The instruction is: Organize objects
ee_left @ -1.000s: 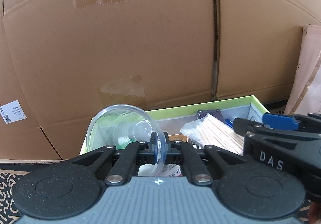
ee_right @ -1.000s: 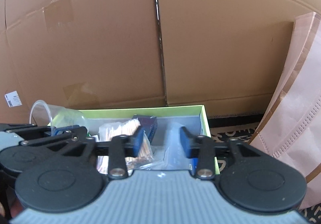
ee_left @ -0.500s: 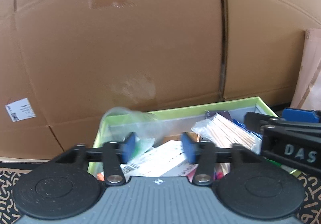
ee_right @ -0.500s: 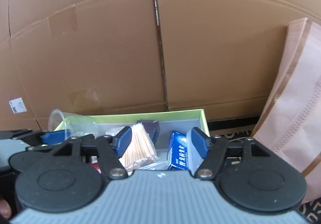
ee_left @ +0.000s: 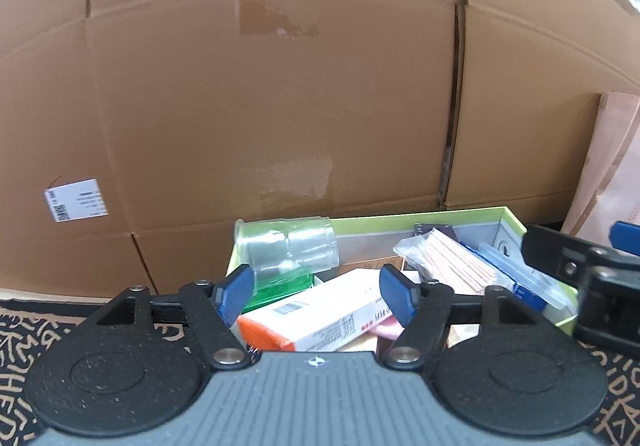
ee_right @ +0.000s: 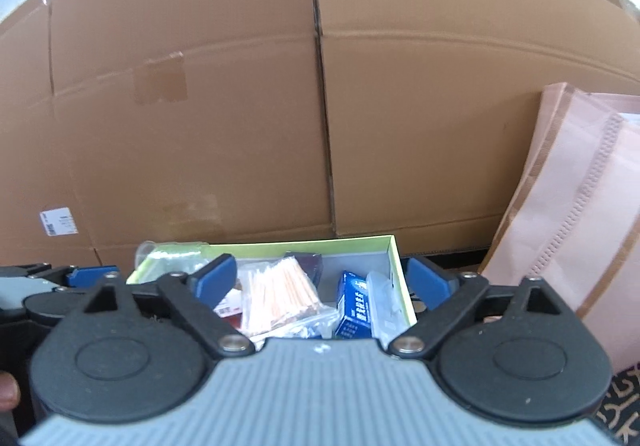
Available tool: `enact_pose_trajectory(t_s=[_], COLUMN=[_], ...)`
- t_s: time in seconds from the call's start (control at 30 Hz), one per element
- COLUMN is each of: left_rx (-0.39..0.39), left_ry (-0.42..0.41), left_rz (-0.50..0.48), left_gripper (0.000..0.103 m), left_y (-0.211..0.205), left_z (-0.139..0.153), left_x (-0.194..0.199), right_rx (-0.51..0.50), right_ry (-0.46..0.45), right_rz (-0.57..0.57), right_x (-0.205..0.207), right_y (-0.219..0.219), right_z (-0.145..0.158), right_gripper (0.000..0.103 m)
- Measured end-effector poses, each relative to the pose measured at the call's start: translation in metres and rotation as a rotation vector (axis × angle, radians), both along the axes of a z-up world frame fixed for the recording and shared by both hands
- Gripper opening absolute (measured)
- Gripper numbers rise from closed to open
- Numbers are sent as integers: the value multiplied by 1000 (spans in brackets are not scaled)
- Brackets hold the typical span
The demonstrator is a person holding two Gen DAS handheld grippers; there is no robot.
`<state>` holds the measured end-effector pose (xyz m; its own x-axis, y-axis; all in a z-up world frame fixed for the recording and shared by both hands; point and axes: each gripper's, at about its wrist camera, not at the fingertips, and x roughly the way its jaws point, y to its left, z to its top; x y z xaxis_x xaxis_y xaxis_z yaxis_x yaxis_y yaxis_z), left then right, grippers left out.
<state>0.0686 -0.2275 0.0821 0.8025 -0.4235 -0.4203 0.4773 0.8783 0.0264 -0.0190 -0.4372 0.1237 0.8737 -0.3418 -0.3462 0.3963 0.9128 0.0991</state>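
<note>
A green-rimmed box (ee_left: 400, 221) (ee_right: 400, 258) holds several items. A clear plastic cup (ee_left: 286, 244) lies on its side at the box's left end, on a green item. A white and orange carton (ee_left: 316, 316), a bag of wooden sticks (ee_left: 452, 260) (ee_right: 280, 296) and a blue packet (ee_right: 354, 306) lie inside. My left gripper (ee_left: 316, 292) is open and empty above the box's near side. My right gripper (ee_right: 322, 280) is open and empty, above the box's right half.
A large cardboard carton (ee_left: 280, 106) (ee_right: 320, 106) stands right behind the box. A pink paper bag (ee_right: 572, 206) leans at the right. A black patterned mat (ee_left: 28, 330) covers the surface. The right gripper (ee_left: 580, 266) shows at the left wrist view's right edge.
My left gripper let go of the clear cup, which now lies in the box, and opened. Both grippers opened wider and pulled back and up from the box.
</note>
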Motion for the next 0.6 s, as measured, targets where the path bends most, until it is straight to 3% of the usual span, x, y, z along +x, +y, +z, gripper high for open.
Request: enact_pose_trajectory(t_s=[0.07,0.6], left_rx=[-8,-4], left_ry=[-1,16], left_rz=[7,25], left_gripper=[81,87], left_y=[3,45], left_z=[-3,-14], left_x=[-2,-40], right_rx=[-8,40], right_ry=[-14,49], right_rz=[2,0], right_x=[-11,-55], right_y=[7,45], right_z=[2,-14], right_gripper=[102,103])
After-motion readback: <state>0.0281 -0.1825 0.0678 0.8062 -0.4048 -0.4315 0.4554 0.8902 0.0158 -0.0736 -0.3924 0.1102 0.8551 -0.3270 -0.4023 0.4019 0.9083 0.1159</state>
